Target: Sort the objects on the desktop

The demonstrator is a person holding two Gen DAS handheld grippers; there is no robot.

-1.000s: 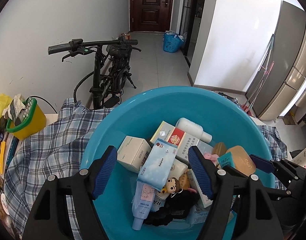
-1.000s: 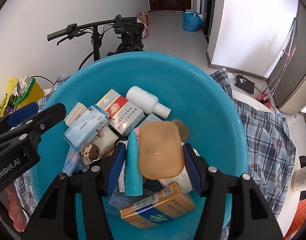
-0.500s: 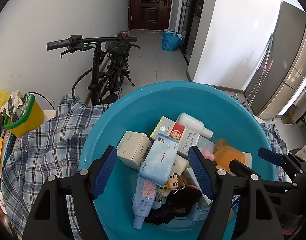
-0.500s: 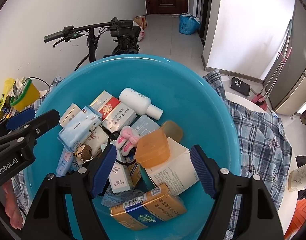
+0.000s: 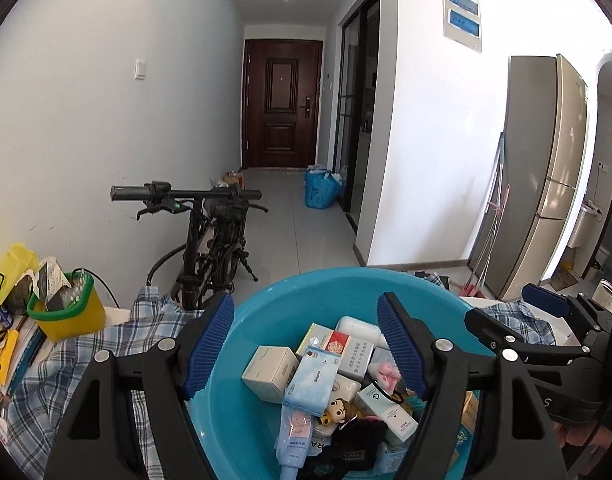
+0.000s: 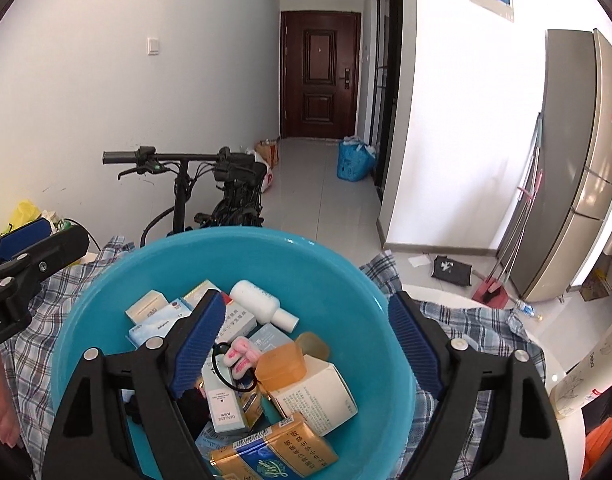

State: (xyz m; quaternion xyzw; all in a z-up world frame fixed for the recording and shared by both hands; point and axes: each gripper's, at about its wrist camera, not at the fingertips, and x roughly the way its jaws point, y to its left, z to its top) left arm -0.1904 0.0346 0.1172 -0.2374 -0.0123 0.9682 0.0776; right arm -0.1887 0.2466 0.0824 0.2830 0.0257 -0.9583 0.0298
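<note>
A blue plastic basin [image 5: 265,312] [image 6: 306,264] sits on a plaid cloth and holds several small items: a white bottle [image 6: 257,298], boxes, a tissue pack [image 5: 312,380], an orange soap case [image 6: 283,366], a pink hair tie [image 6: 241,356], a gold pack [image 6: 273,454] and a small doll [image 5: 336,408]. My left gripper [image 5: 306,344] is open and empty above the basin's near side. My right gripper [image 6: 306,340] is open and empty above the basin, to the right of the left one.
A yellow-green container [image 5: 65,308] with clutter and books stands at the left. A plaid cloth [image 5: 65,368] covers the table. A paper cup [image 6: 590,376] lies at the right. A black bicycle [image 5: 209,240] stands behind the table against the wall.
The right gripper opened and let go of the orange soap case and blue tube into the basin. Both grippers then rose and tilted up, showing more of the hallway.
</note>
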